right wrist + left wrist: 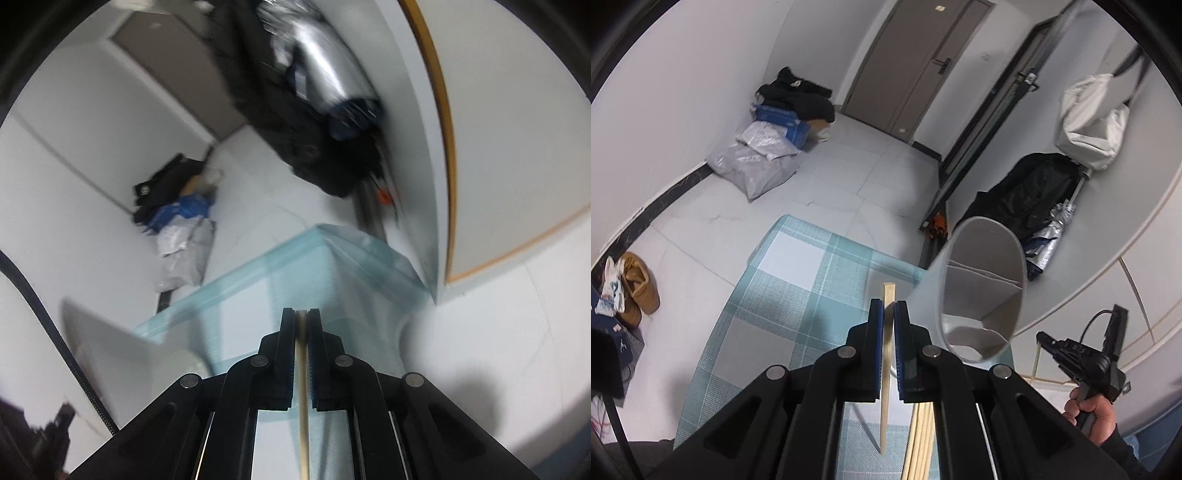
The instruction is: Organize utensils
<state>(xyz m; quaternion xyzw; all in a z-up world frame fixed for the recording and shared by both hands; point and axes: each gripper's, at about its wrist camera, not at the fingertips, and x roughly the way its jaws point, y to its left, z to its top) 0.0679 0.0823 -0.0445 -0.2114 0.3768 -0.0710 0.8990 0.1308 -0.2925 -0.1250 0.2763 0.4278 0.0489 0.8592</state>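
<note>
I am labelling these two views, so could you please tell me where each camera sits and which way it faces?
Left wrist: on the left tool, angled down over the checked tablecloth; shut on a chopstick, beside the grey utensil holder; the right tool and the person's hand show.
Right wrist: on the right tool, angled down at the cloth corner; shut on a second chopstick; blurred.
Shared: cloth, holder, floor clutter.

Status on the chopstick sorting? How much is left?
Done: nothing visibly in the grey holder yet; its compartments look empty. In hand: left tool shut on one chopstick, right tool shut on another chopstick. Left: a bundle of chopsticks on the checked mat.
</note>
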